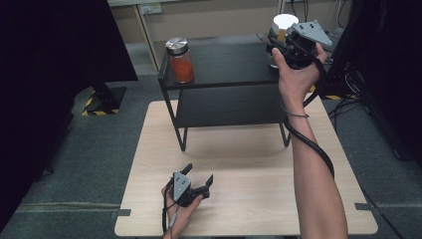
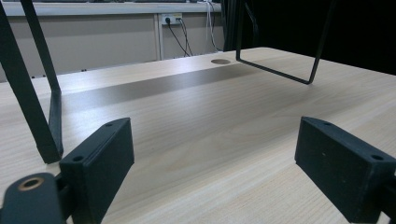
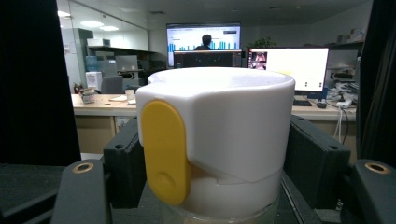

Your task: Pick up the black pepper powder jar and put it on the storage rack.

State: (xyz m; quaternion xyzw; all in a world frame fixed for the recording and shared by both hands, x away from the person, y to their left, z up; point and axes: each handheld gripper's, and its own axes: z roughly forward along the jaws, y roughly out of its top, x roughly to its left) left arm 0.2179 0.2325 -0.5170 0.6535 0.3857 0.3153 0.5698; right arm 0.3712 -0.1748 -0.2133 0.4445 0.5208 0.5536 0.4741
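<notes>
In the high view, starting at the lower left of centre, my left gripper (image 1: 198,183) rests on the pale wooden table (image 1: 249,164) with its jaws standing apart and nothing between them; the left gripper view confirms this, bare wood grain running between the two black pads (image 2: 100,161). Moving right and up, a glass jar with a silver screw lid and orange-red filling (image 1: 181,60) stands on the left end of the top board of the black two-tier metal shelf (image 1: 224,67). At the upper right of the frame my right gripper (image 1: 278,47) is up at the right end of that same top board, clamped on the white plastic-lidded jar (image 1: 283,25). In the right gripper view the pads press on both flanks of its lid (image 3: 233,126), so I judge the grasp is made; what is left, as far as I can tell, is to lift it or move it somewhere, and nothing here shows where. The lid is a broad white cylinder, stepped where an upper shell overlaps a lower ring, with a rounded yellow tab (image 3: 166,151) on the side facing the camera; a rim of clear glass shows just beneath it at the bottom edge. The jar's contents I cannot make out, and whether its base sits on the shelf is hidden by my hand.
</notes>
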